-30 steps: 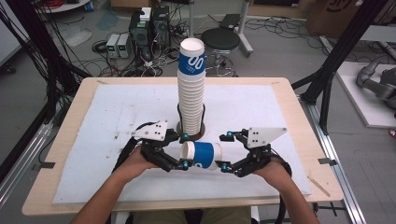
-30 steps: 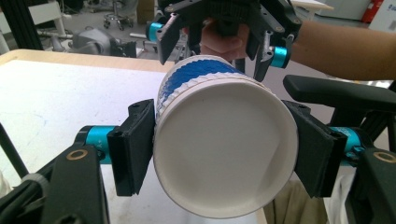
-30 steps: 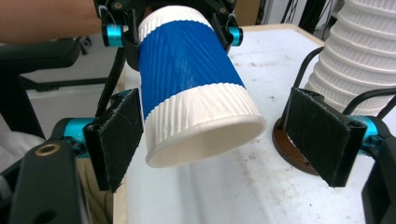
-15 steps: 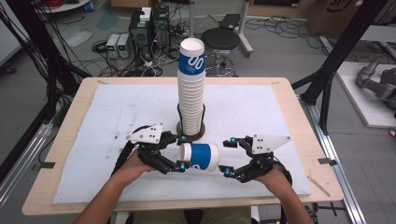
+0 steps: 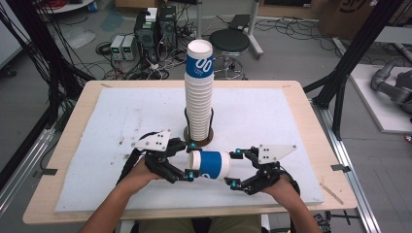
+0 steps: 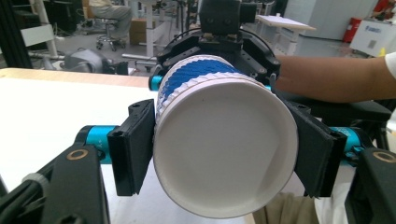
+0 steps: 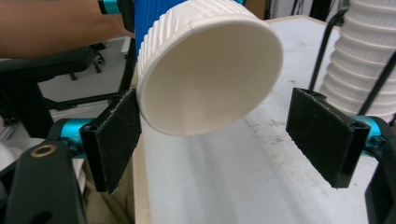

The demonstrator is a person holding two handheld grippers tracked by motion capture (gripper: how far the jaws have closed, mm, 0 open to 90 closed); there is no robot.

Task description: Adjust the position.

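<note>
Right claw (image 5: 234, 169) released cup (image 5: 210, 164), jaws spread, drawn back slightly.

Bright, even overhead light, soft short shadows. High view slightly soft and pixelated. Gripper views: glare washes white mat (image 6: 42, 112) at 9 o'clock, backgrounds blurred toward 12 o'clock, wide-angle stretching of jaws at bottom corners.

Large white "00" on the blue band of the top stacked cup (image 5: 199, 64).
</note>
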